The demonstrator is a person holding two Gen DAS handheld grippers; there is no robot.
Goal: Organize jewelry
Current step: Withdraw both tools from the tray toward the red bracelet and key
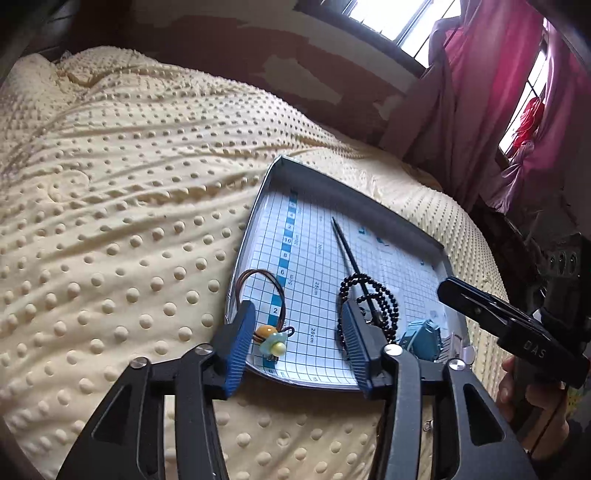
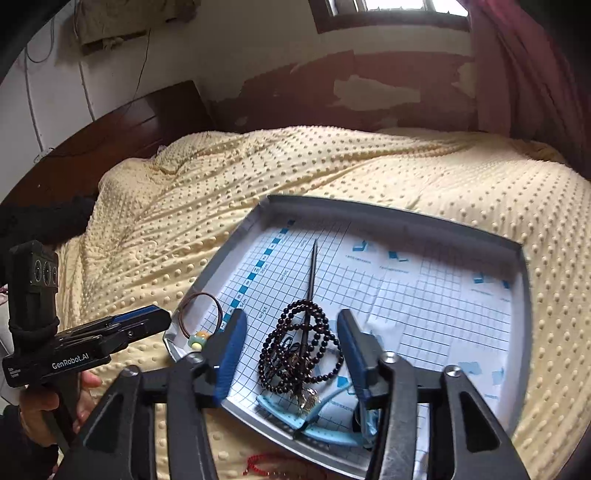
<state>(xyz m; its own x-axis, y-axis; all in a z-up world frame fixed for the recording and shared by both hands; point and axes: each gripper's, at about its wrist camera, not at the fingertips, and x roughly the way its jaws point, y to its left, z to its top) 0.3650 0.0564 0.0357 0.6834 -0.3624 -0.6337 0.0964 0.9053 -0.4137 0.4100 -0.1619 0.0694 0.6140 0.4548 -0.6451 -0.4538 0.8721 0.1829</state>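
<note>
We're over a bed, and the whole surface is a pale yellow bedspread (image 2: 332, 173) covered in raised dots, rumpled into long folds toward the far side. A dark wooden headboard (image 2: 122, 129) runs along the left in the right wrist view, and behind the bed the wall (image 2: 369, 85) is patchy, dark paint peeling off lighter plaster. A barred window (image 1: 399, 18) pours in daylight up top, with a magenta curtain (image 1: 491, 74) hanging beside it.

On the bedspread sits a shallow grey tray (image 2: 399, 218), lined with a white sheet printed with a blue grid and ruler marks. In it: a thin dark stick (image 2: 313, 266) lying lengthwise, its near end running into a heap of dark bead strands (image 2: 299, 350). Nearer the front edge lies a light blue watch (image 2: 332, 432). In the tray's left corner rests a brown hair tie (image 1: 266, 291) with a yellow and mint charm.

The left gripper (image 1: 295, 343) is spread wide, empty, fingers straddling the tray's near left part, hair tie by its left finger. The right gripper (image 2: 288, 350) gapes open too, hovering with the beads framed between its blue pads (image 2: 231, 347), nothing pinched. Just off the tray's near edge, some red beads (image 2: 258, 465) lie on the spread.
</note>
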